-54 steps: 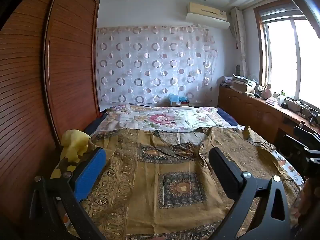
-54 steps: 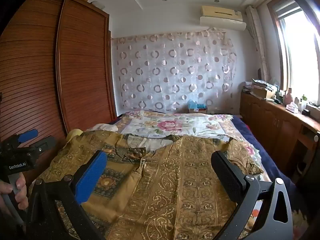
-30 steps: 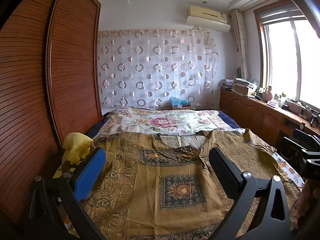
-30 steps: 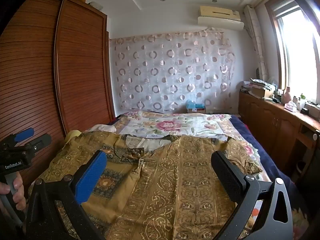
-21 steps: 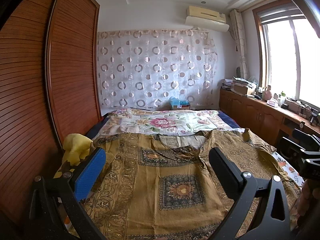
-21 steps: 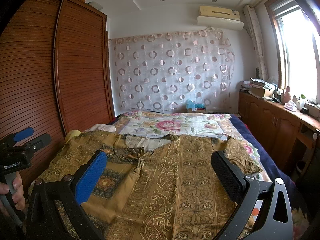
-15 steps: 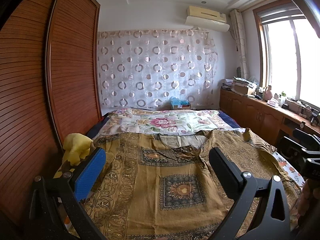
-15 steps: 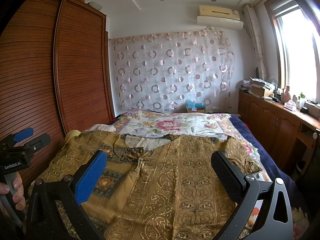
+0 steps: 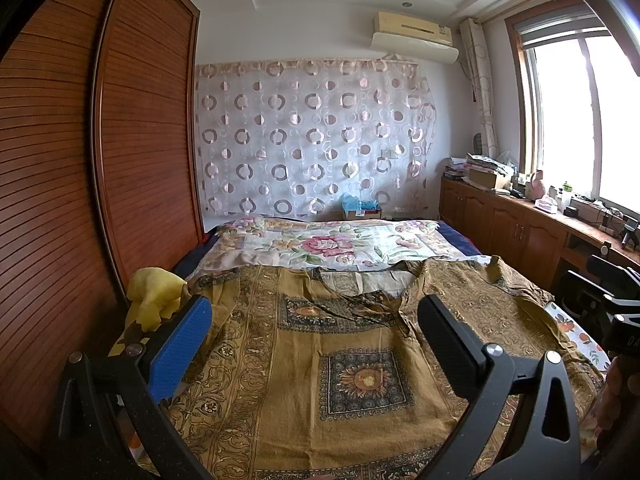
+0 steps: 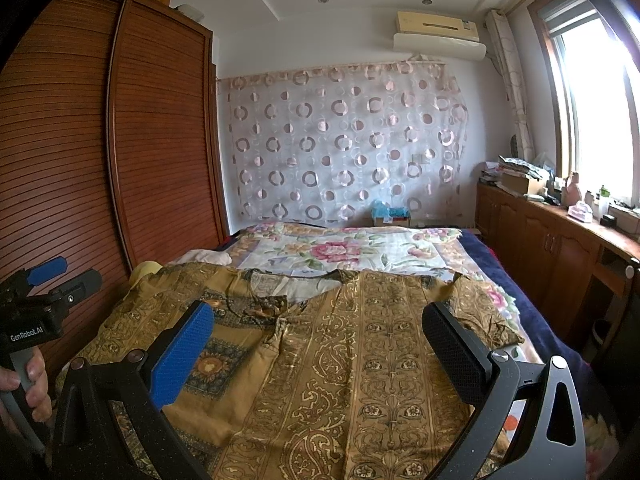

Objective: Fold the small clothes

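— Lying where, that mustard-gold patterned cotton garment (image 9: 320, 364)?

— Spread flat on the floral-sheeted bed (image 9: 320, 244), collar toward twelve o'clock, crumpled yellow cloth (image 9: 154, 294) at nine.

— And the jaws?

— Left gripper (image 9: 316, 328) and right gripper (image 10: 320, 336) both hover above it, spread wide, holding nothing.

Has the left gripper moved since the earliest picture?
Yes, slightly: in the left wrist view the air conditioner and patterned curtain sit a little lower, so the left gripper tilted slightly upward above the brown garment.
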